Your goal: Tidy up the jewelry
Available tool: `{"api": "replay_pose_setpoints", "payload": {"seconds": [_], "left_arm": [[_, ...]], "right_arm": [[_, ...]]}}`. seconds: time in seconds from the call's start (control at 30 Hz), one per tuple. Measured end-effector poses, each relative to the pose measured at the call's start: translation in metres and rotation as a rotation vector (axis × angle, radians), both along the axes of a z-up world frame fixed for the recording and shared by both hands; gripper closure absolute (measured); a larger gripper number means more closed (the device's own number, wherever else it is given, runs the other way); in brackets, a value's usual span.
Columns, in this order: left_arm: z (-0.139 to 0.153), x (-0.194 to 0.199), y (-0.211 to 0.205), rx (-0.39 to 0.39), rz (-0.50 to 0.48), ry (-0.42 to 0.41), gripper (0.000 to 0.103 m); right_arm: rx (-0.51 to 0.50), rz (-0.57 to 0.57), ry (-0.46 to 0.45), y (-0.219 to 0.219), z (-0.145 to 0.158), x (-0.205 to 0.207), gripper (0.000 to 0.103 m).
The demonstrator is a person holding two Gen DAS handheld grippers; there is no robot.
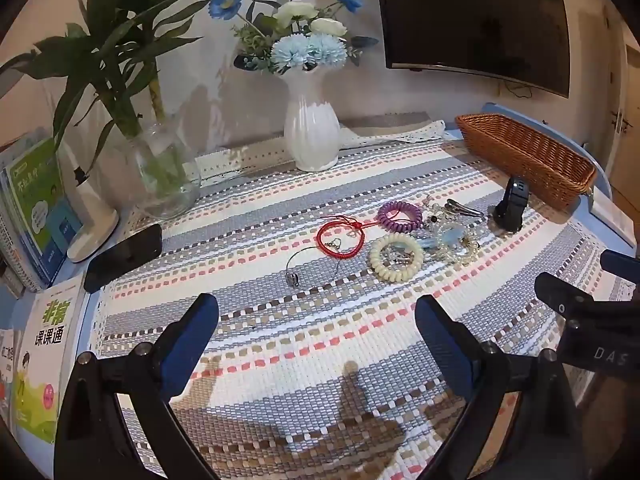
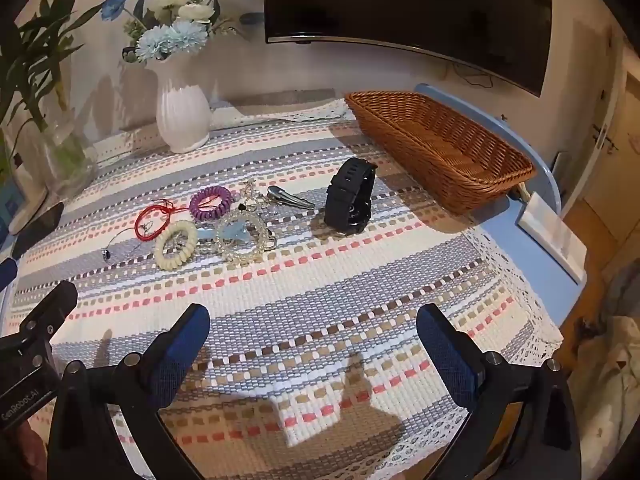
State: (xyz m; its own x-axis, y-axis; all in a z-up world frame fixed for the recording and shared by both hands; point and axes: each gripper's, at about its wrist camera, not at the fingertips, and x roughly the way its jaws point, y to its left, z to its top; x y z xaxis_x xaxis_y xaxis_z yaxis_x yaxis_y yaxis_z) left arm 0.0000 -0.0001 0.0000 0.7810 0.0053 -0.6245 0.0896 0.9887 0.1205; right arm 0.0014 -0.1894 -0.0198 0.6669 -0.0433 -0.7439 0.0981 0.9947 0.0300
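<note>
Jewelry lies in a cluster on the striped cloth: a red cord bracelet (image 1: 341, 236) (image 2: 151, 219), a thin wire bangle (image 1: 313, 270), a cream coil band (image 1: 396, 258) (image 2: 176, 244), a purple coil band (image 1: 399, 216) (image 2: 210, 202), a clear bead bracelet (image 1: 456, 242) (image 2: 244, 240), a metal hair clip (image 1: 464, 208) (image 2: 290, 198) and a black watch (image 1: 512, 206) (image 2: 351, 196) standing on edge. A brown wicker basket (image 1: 524, 156) (image 2: 436, 144) stands empty at the far right. My left gripper (image 1: 316, 328) and right gripper (image 2: 314, 336) are both open and empty, short of the jewelry.
A white vase with blue flowers (image 1: 312, 132) (image 2: 182, 114) and a glass vase with a green plant (image 1: 164, 172) stand at the back. A black phone (image 1: 124, 256), a lamp base (image 1: 90, 224) and books (image 1: 44, 364) lie at the left. The table edge (image 2: 560, 248) drops off on the right.
</note>
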Motion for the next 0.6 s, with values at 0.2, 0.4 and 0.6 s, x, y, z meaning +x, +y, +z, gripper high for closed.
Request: {"api": "replay_pose_setpoints", "payload": {"seconds": [0.2, 0.4, 0.6], "left_arm": [[0.001, -0.002, -0.003, 0.004, -0.026, -0.009, 0.004], [0.001, -0.006, -0.016, -0.012, -0.043, 0.009, 0.004], [0.004, -0.004, -0.014, -0.022, -0.06, 0.02, 0.005]], "right_arm": [[-0.049, -0.011, -0.023, 0.011, -0.002, -0.01, 0.001], [-0.037, -0.013, -0.034, 0.005, 0.001, -0.009, 0.001], [-0.028, -0.019, -0.029, 0.004, 0.002, -0.009, 0.001]]}}
